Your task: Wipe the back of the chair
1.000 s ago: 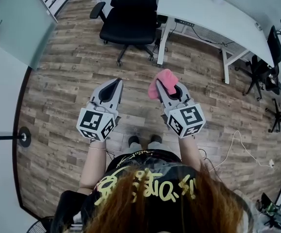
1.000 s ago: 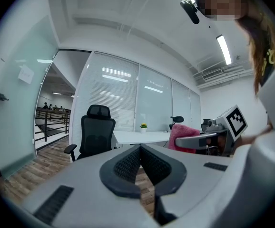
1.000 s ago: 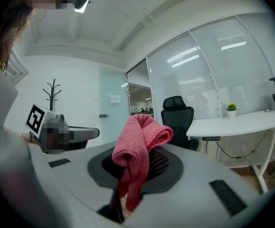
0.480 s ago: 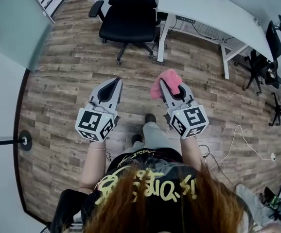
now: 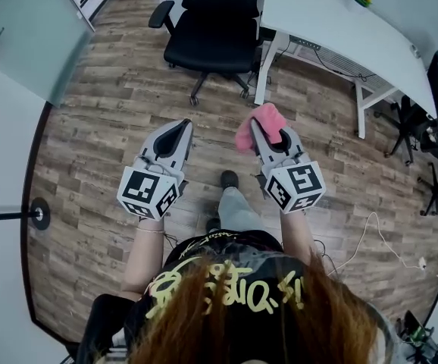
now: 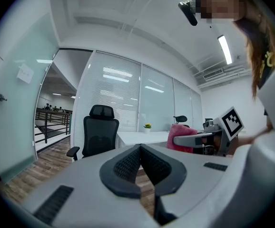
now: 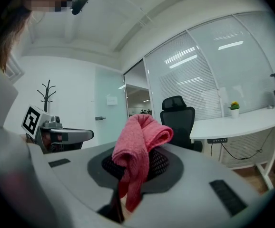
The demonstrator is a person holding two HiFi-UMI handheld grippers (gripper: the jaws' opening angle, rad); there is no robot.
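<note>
A black office chair (image 5: 213, 30) stands ahead at the left end of the white desk (image 5: 333, 29); it also shows in the left gripper view as the chair (image 6: 99, 137) and in the right gripper view as the chair (image 7: 178, 120), seat facing me. My right gripper (image 5: 258, 131) is shut on a pink cloth (image 5: 255, 126), which bunches over the jaws as the cloth (image 7: 140, 151). My left gripper (image 5: 175, 133) is shut with nothing in it; its jaws meet at the gripper (image 6: 140, 148). Both are held over the wood floor, well short of the chair.
A glass partition (image 5: 29, 36) runs along the left. More black chairs (image 5: 423, 112) stand at the right past the desk. A white cable (image 5: 370, 233) lies on the floor at the right. A coat stand (image 7: 46, 91) stands by the far wall.
The person has stepped forward, one foot now ahead of the other, and the chair and desk sit slightly lower in view. Both grippers keep their hold and pose.
</note>
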